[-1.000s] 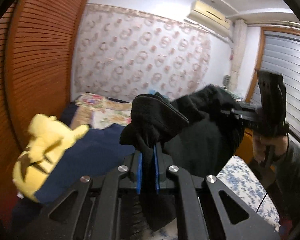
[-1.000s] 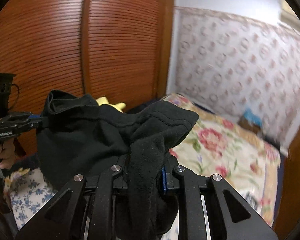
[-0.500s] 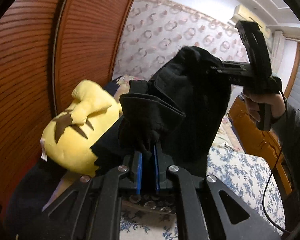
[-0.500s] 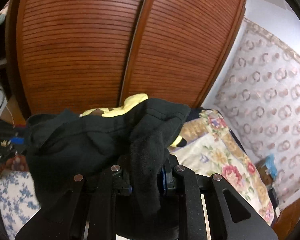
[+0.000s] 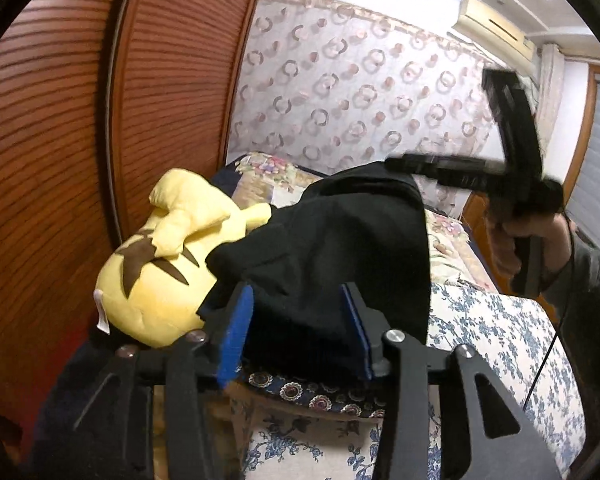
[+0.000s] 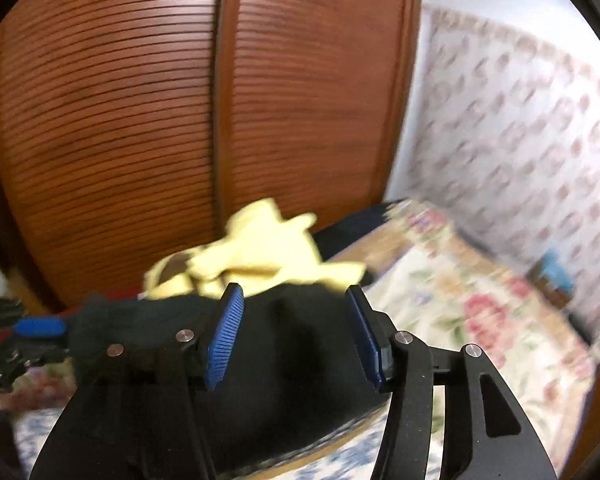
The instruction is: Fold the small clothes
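A small black garment (image 5: 332,248) lies draped over the yellow plush toy (image 5: 168,264) and the bedding, beyond both grippers. My left gripper (image 5: 296,304) is open, its blue pads (image 5: 236,332) spread on either side of the cloth. My right gripper (image 6: 294,308) is open too, with the black garment (image 6: 292,364) lying between and below its jaws. The right gripper also shows in the left wrist view (image 5: 396,166), held in a hand at the garment's far top edge.
A louvred wooden wardrobe (image 5: 100,128) stands close on the left. A floral quilt (image 6: 480,292) covers the bed, and a blue-flowered sheet (image 5: 500,340) lies on the right. The patterned wall (image 5: 360,92) is behind.
Both grippers have opened and let go of the black garment, which has dropped onto the plush toy and the bedding. Both views have swung lower.
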Motion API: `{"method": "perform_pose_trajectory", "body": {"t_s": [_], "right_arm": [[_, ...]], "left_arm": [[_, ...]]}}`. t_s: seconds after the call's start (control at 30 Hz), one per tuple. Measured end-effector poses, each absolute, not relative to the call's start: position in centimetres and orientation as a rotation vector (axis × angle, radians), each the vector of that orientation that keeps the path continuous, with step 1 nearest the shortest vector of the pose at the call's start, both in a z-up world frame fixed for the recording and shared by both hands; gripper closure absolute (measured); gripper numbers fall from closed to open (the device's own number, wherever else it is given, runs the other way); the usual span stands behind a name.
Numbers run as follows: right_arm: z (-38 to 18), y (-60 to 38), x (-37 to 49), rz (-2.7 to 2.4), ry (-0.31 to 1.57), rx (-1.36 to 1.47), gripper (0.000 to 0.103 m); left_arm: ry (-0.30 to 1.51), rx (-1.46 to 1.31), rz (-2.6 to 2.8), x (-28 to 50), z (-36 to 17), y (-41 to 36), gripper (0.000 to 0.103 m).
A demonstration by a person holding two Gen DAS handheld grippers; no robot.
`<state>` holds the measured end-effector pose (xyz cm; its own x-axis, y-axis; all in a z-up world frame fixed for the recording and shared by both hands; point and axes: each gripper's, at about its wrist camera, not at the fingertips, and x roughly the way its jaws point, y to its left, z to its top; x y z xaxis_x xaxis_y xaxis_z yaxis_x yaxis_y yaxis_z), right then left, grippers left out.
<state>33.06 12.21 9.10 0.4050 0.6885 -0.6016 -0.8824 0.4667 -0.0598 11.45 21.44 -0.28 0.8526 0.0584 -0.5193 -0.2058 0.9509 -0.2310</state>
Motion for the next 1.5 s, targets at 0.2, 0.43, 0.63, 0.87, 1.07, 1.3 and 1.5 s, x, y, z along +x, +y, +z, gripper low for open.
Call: {"method": "perform_pose_trajectory", "body": {"t_s": [0.2,0.43,0.63,0.87,1.07,1.3,1.5], "right_arm": [[8.2,10.0,30.6,0.966,0.566,-0.329,0.049],[9.4,4.1,25.2,0.867,0.519,-0.28,0.049],[9.9,-0.9,20.4,0.777,0.487,-0.256,0.049],[9.6,-6.9,15.4,0.662,0.459,-0.208,0.034],[9.2,-12.1,11.7,0.538,0.443,-0.152,0.019],[9.5,-17.4,7.6,0.376,0.405,-0.082,0.017],[10.6,-20.7,4.9,0.284,0.367,-0.049,0.017]], "left_arm": [[0.516,-0.215,0.124,10.6,1.1,19.5,0.045],[0.507,-0.154,0.127,9.4,1.9,16.5,0.045],[0.5,-0.119,0.074,8.3,2.1,13.4,0.045],[0.505,-0.056,0.008,7.4,2.0,9.0,0.045],[0.491,-0.022,-0.057,6.8,2.6,5.3,0.044],[0.466,-0.009,-0.1,6.2,4.0,1.5,0.044],[0.446,-0.02,-0.126,5.6,5.0,0.1,0.044]]}}
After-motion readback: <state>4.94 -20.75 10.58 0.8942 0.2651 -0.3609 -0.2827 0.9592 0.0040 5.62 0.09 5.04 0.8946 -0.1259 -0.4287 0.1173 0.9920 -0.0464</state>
